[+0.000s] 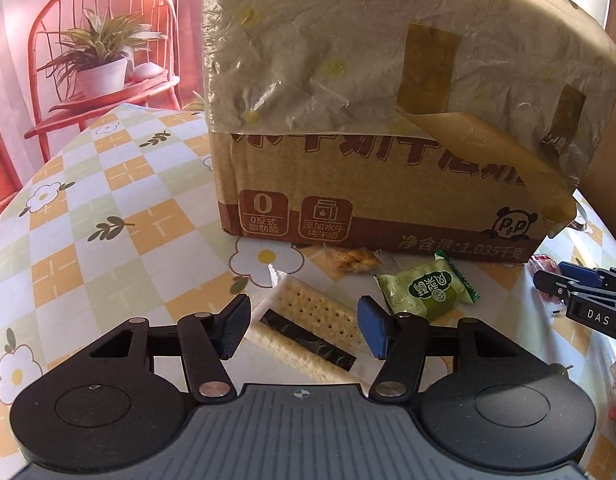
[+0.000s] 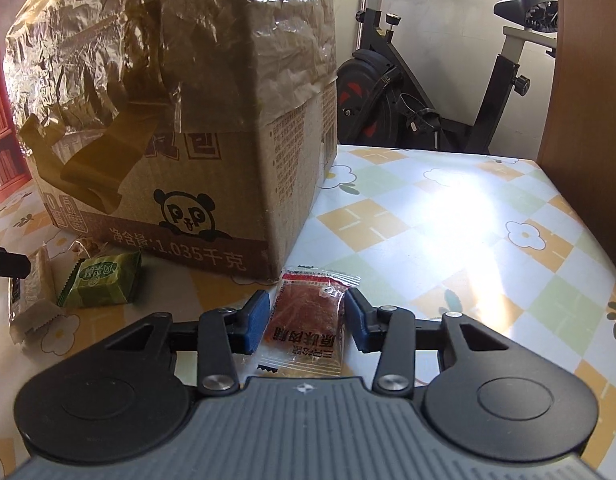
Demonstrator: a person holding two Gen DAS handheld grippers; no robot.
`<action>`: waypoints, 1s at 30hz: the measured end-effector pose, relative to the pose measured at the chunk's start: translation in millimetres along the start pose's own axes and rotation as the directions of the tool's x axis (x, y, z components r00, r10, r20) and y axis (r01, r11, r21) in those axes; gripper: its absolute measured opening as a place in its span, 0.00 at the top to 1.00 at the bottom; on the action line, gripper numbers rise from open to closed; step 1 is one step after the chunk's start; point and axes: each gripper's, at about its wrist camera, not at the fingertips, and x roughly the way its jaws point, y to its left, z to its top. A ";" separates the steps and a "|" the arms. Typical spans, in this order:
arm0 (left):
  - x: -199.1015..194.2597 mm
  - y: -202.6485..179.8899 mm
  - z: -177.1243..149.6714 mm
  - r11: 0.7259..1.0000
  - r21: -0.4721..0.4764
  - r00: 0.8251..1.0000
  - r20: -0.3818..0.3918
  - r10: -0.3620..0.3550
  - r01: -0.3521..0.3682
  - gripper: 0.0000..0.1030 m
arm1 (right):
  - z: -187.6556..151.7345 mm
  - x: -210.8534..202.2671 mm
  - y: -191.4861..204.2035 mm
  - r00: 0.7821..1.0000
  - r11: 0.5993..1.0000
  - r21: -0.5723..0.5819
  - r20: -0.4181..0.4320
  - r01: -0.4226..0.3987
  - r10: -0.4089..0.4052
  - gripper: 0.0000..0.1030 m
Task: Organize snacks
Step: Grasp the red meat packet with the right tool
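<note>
A big cardboard box (image 1: 380,200) stands on the checked tablecloth; it also shows in the right wrist view (image 2: 179,184). My left gripper (image 1: 303,326) is open, its fingers on either side of a clear-wrapped cracker packet (image 1: 308,332) lying on the table. A green snack packet (image 1: 426,286) and a small clear packet of brown bits (image 1: 354,262) lie by the box's foot. My right gripper (image 2: 305,318) is open around a red meat-snack packet (image 2: 308,320) lying flat on the table. The green packet (image 2: 103,280) and cracker packet (image 2: 31,296) lie to its left.
The right gripper (image 1: 580,292) shows at the left wrist view's right edge. A red chair with a potted plant (image 1: 99,60) stands behind the table. An exercise bike (image 2: 428,80) stands beyond the far edge. A brown wooden panel (image 2: 588,80) rises at right.
</note>
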 end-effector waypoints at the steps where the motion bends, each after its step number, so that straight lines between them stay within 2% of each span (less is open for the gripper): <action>1: 1.9 -2.5 1.1 1.000 0.007 1.000 -0.003 0.000 0.000 0.40 | -0.6 0.2 2.5 1.000 1.000 -0.008 0.002 0.004 -0.004 0.58; 5: 12.6 -13.3 3.7 0.999 0.041 0.999 -0.004 0.032 -0.031 0.40 | -1.7 0.3 1.0 1.000 1.000 -0.002 0.006 -0.004 0.004 0.58; 9: 17.8 -23.9 -0.2 0.988 0.128 0.996 0.000 0.092 -0.091 0.38 | -1.7 0.9 -1.2 1.000 1.000 -0.003 0.006 -0.006 0.006 0.58; 15: 9.5 -1.7 -6.3 0.994 0.059 0.995 -0.025 0.092 -0.090 0.35 | -2.5 0.4 -1.4 1.000 1.000 -0.002 0.009 -0.009 0.009 0.58; 19: 9.0 20.3 -7.6 0.994 -0.036 0.992 -0.076 0.103 -0.106 0.26 | -2.4 0.4 -1.8 1.000 1.000 0.002 0.010 -0.012 0.012 0.58; 22: 5.2 33.1 -6.3 0.990 -0.097 0.991 -0.092 0.097 -0.106 0.26 | -2.3 0.3 -2.6 1.000 1.000 0.005 0.011 -0.016 0.016 0.58; 29: 13.9 46.0 -5.0 0.986 -0.105 0.988 -0.097 0.121 -0.131 0.26 | -3.0 -0.3 -2.5 1.000 1.000 0.012 0.013 -0.022 0.022 0.58; 30: 17.1 46.2 -1.8 0.984 -0.091 0.985 -0.098 0.145 -0.154 0.26 | -3.2 -0.7 -2.3 1.000 1.000 0.013 0.015 -0.022 0.021 0.58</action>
